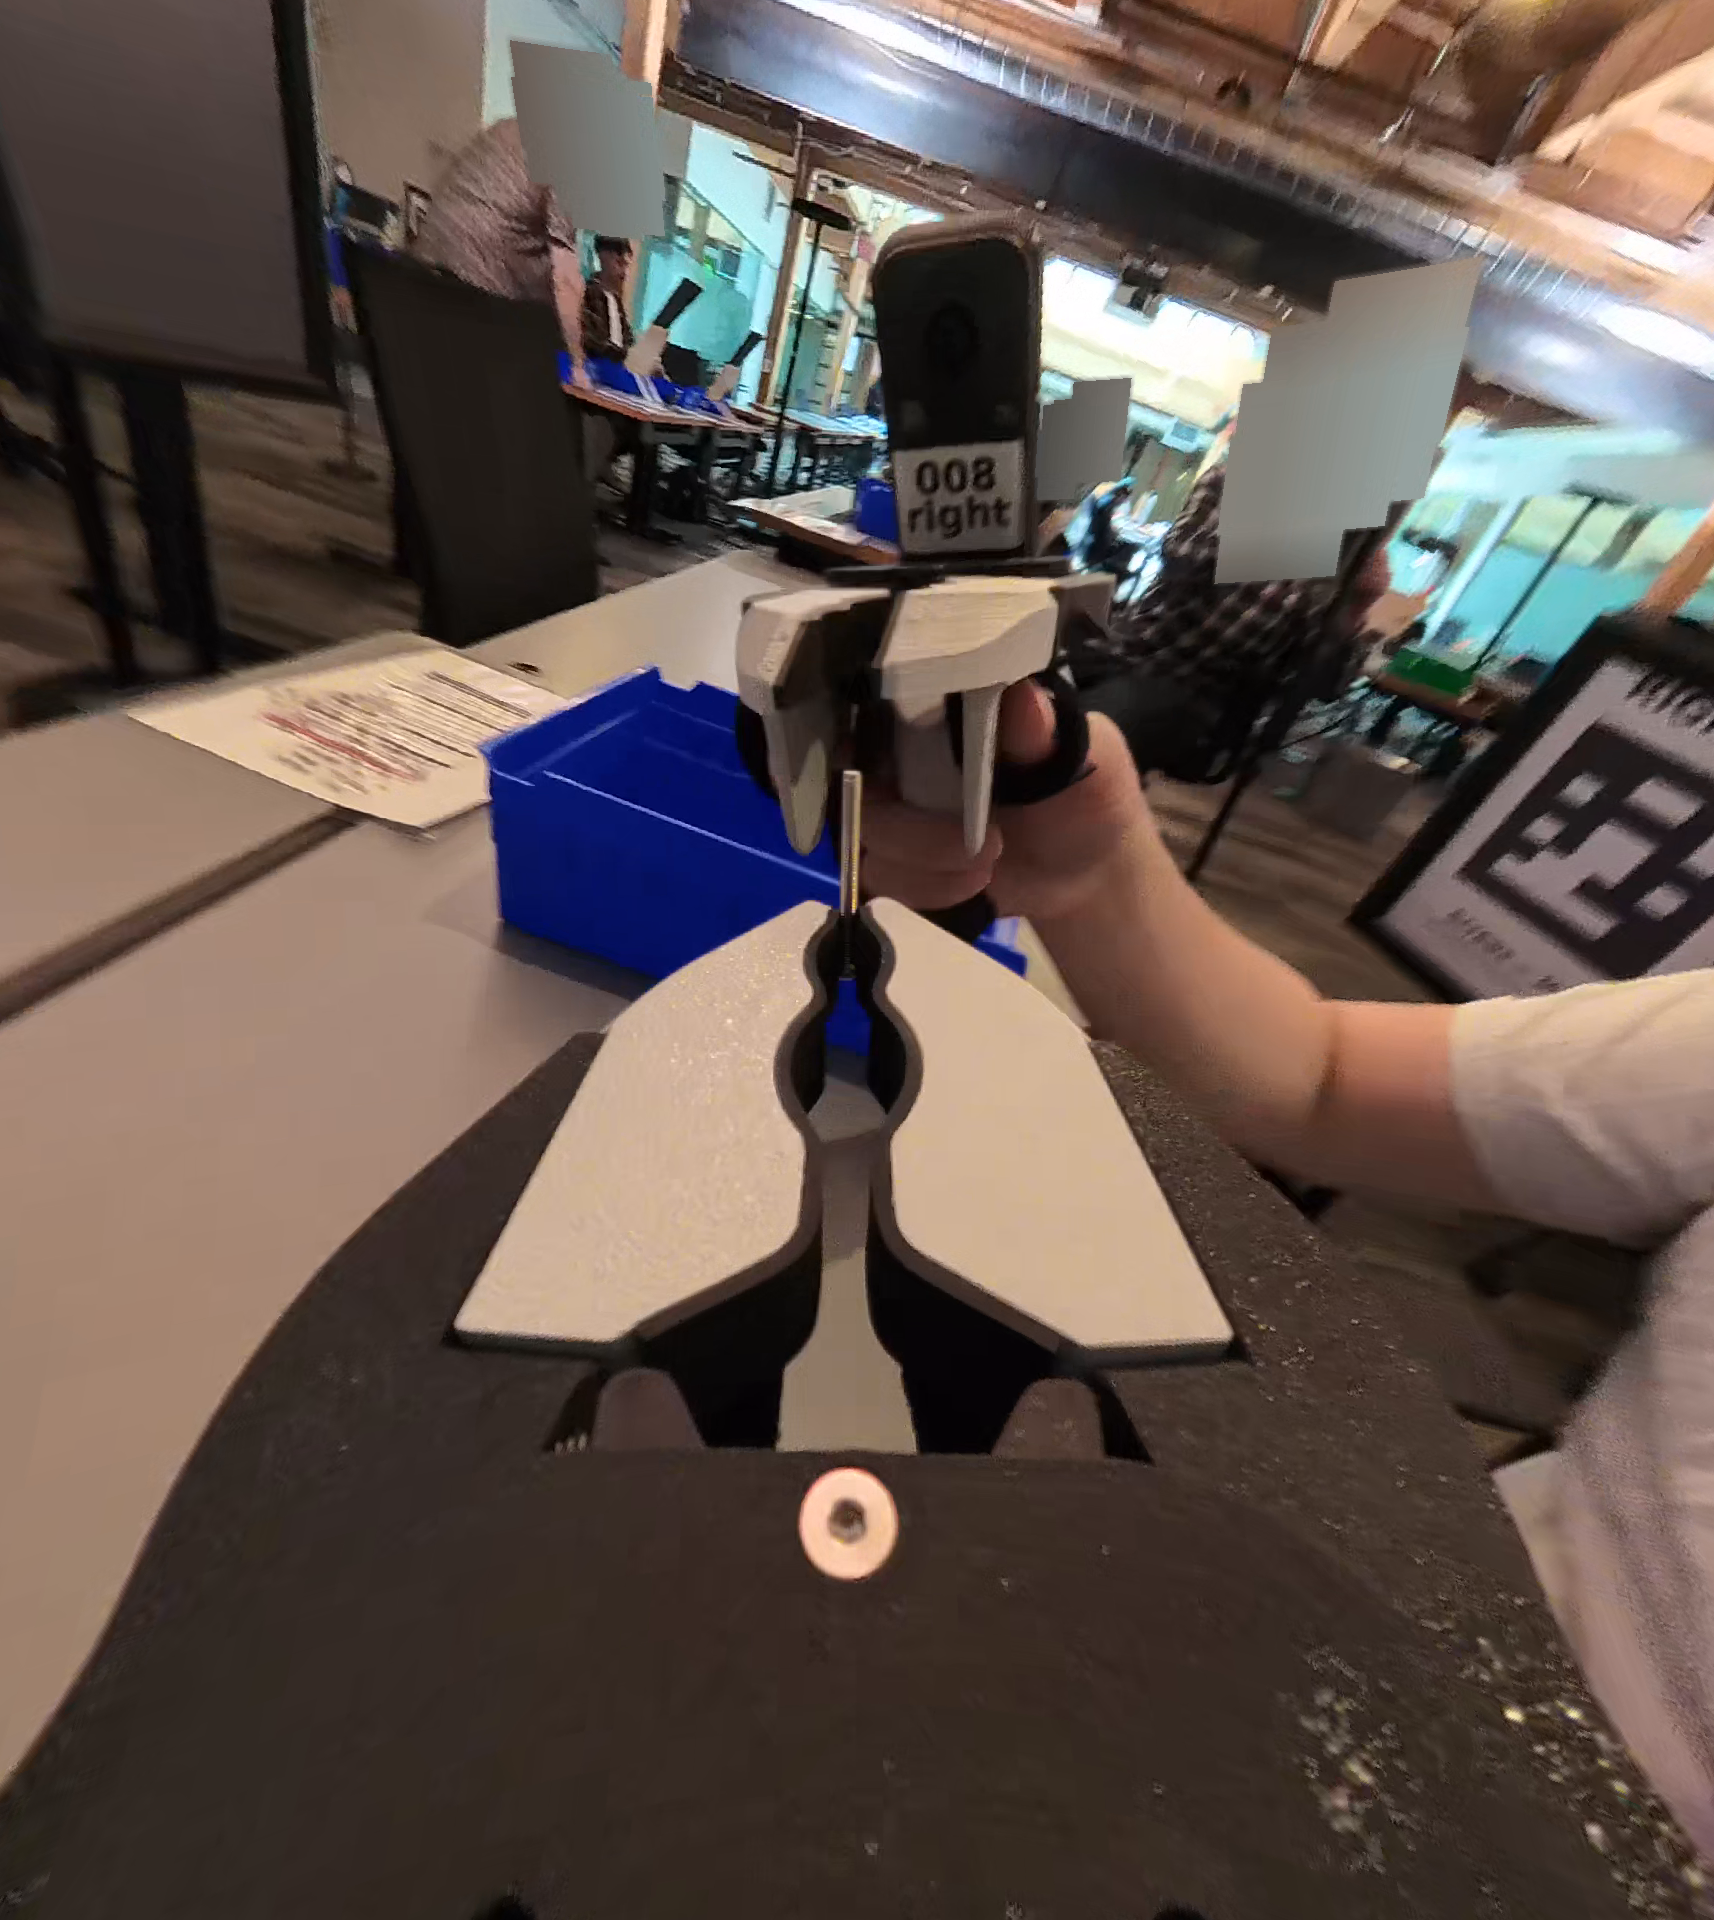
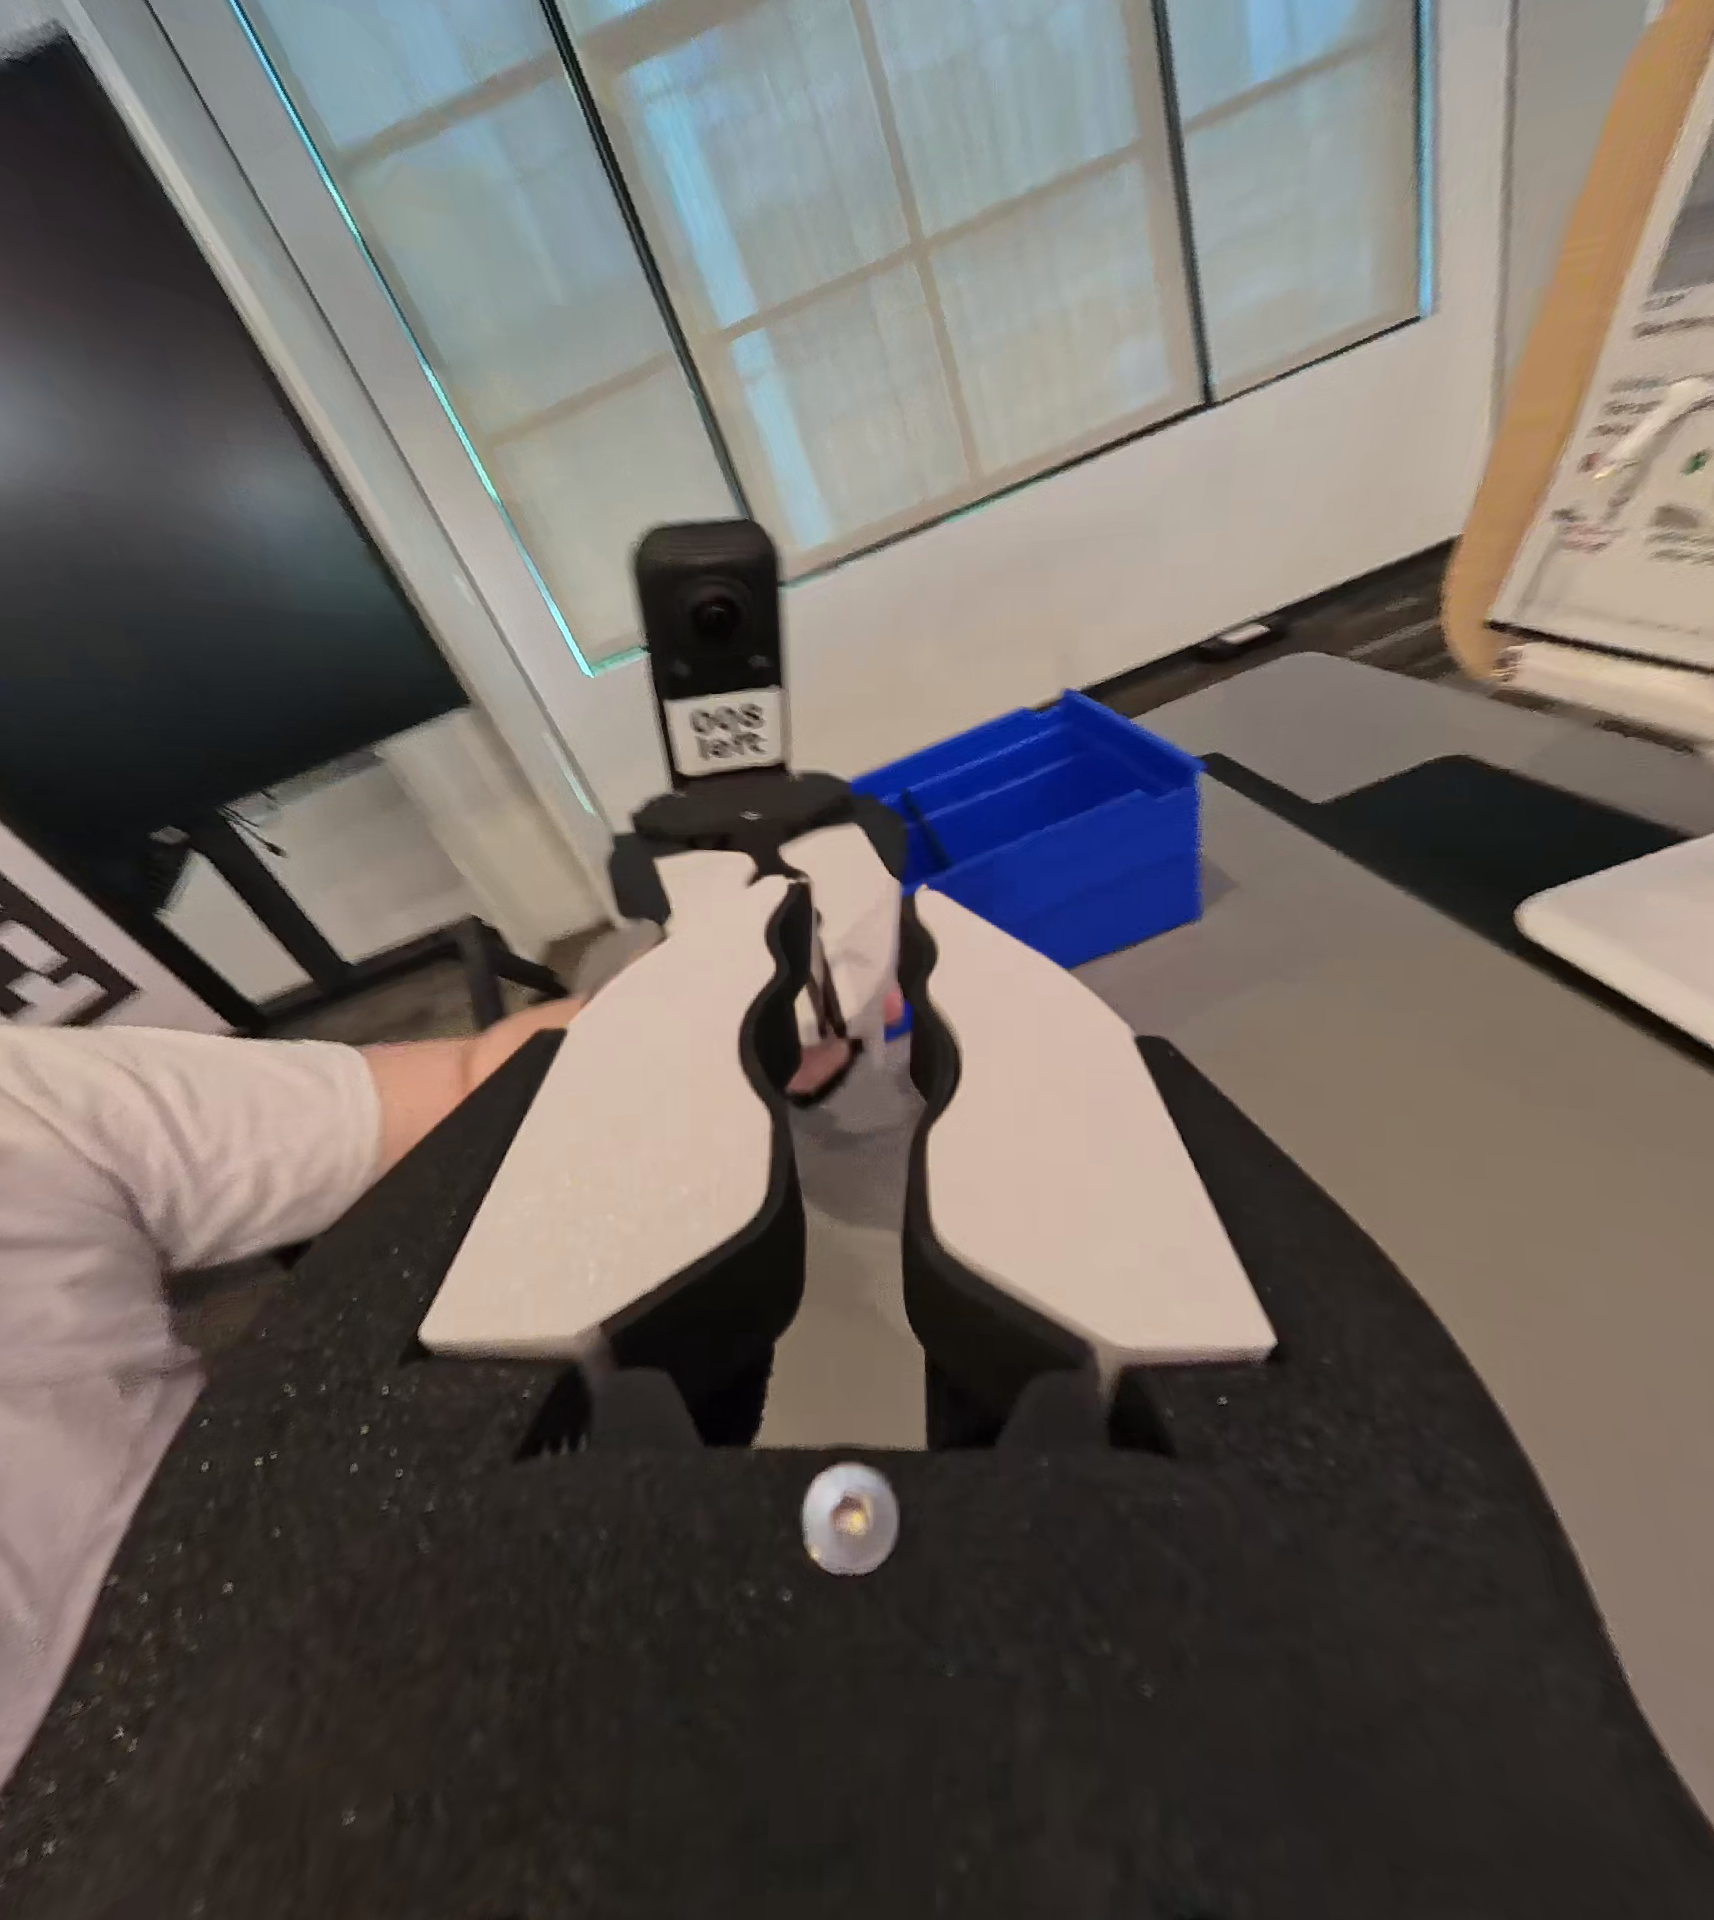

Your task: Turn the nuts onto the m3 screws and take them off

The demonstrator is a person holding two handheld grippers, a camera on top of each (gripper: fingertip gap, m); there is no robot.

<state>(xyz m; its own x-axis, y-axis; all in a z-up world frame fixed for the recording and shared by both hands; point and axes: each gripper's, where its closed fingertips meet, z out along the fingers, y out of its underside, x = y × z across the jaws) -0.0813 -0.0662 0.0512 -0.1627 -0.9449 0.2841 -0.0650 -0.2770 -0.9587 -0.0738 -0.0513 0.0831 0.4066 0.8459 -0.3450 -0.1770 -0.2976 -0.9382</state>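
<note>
L gripper (image 1: 848,920) clamped on thin screw (image 1: 850,836), shaft sticking out past tips, above blue bin (image 1: 624,831). R gripper (image 2: 853,940) jaws apart, empty, facing L, tips near screw end.

Grey tabletop (image 1: 157,1039) carrying an open blue bin (image 1: 624,821). A printed paper sheet (image 1: 365,727) lies flat just beside the bin; a white board (image 2: 1684,935) rests on the tabletop well apart from it.
</note>
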